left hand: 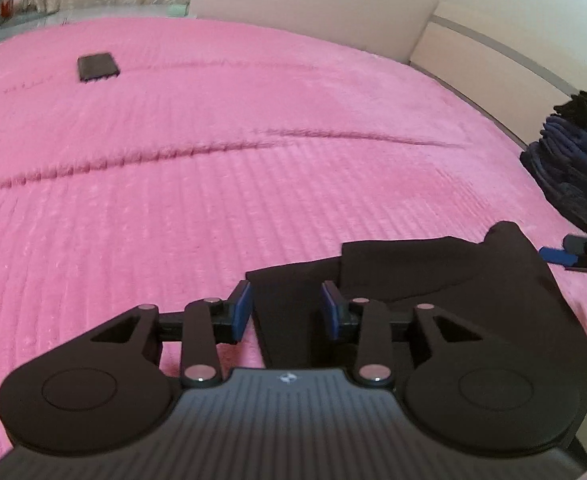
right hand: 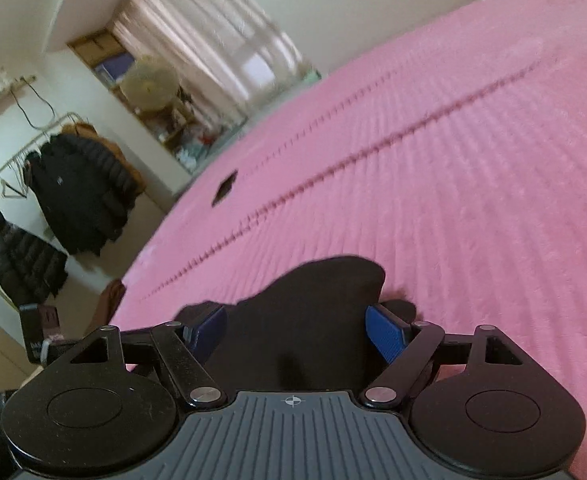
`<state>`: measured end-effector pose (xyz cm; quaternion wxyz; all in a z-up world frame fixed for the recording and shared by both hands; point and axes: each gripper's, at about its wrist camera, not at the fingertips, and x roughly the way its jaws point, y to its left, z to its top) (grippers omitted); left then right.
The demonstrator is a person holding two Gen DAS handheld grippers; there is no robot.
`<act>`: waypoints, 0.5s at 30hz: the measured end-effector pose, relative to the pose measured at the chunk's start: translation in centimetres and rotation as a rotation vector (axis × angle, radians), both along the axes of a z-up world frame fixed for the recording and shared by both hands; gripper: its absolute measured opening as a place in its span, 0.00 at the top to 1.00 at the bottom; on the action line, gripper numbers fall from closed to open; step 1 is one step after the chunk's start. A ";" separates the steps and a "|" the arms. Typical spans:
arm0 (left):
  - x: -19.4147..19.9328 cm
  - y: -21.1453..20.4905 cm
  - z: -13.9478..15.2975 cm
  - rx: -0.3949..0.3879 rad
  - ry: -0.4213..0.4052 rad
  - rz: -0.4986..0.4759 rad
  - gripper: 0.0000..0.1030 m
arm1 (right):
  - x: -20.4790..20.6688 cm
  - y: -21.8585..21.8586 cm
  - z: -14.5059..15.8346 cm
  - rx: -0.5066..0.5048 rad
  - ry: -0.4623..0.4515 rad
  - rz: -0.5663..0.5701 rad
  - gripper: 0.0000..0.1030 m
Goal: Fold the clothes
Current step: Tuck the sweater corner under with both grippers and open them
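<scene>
A black garment (left hand: 433,280) lies partly folded on the pink bedspread (left hand: 213,160), near its front right corner. My left gripper (left hand: 286,312) hovers over the garment's left flap, and its blue pads (left hand: 240,312) stand apart without pressing on the cloth. In the right wrist view the same black garment (right hand: 313,312) spreads under my right gripper (right hand: 297,334), whose blue pads (right hand: 387,336) stand wide apart with the cloth between them, ungripped. One blue pad of the right gripper also shows at the right edge of the left wrist view.
A small flat dark rectangle (left hand: 98,66) lies far out on the bed. A stack of folded dark clothes (left hand: 573,160) sits at the bed's right edge by the headboard. Dark coats (right hand: 81,188) hang on a rack beyond the bed's left edge.
</scene>
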<state>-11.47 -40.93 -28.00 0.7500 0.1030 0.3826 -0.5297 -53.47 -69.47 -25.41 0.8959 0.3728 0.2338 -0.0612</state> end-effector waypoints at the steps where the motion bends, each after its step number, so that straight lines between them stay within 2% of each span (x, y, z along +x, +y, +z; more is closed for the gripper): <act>1: 0.4 -0.2 -0.4 0.014 0.029 -0.009 0.60 | 0.3 -0.1 -0.3 0.012 0.006 0.002 0.33; 2: 0.7 -0.6 -0.8 0.034 0.048 -0.015 0.59 | 0.5 -0.2 -0.6 0.023 0.013 0.000 0.41; 3: 0.8 -1.1 -1.2 0.048 0.049 -0.017 0.60 | 0.5 -0.2 -0.7 0.029 0.023 -0.011 0.60; 4: 0.8 -1.3 -1.3 0.047 0.046 -0.021 0.62 | 0.5 -0.2 -0.8 0.033 0.033 -0.023 0.86; 5: 0.8 -1.5 -1.5 0.043 0.043 -0.027 0.69 | 0.3 -0.1 -0.7 0.025 0.034 -0.029 0.95; 6: 0.6 -1.3 -1.3 0.027 0.039 -0.038 0.86 | 0.1 0.0 -0.5 0.015 0.034 -0.033 0.97; 7: 0.4 -1.2 -1.1 0.010 0.034 -0.049 0.93 | 0.0 0.1 -0.4 0.005 0.034 -0.038 0.98; 10: -0.9 -0.4 0.2 -0.048 -0.032 -0.085 0.95 | -2.4 0.7 2.3 -0.038 -0.039 -0.071 0.98; 12: -1.9 0.3 2.0 -0.123 -0.061 -0.122 0.95 | -4.6 1.0 3.7 -0.057 -0.091 -0.111 0.98; 15: -1.8 0.1 2.6 -0.143 -0.066 -0.125 0.95 | -5.7 1.1 3.4 -0.081 -0.066 -0.126 0.98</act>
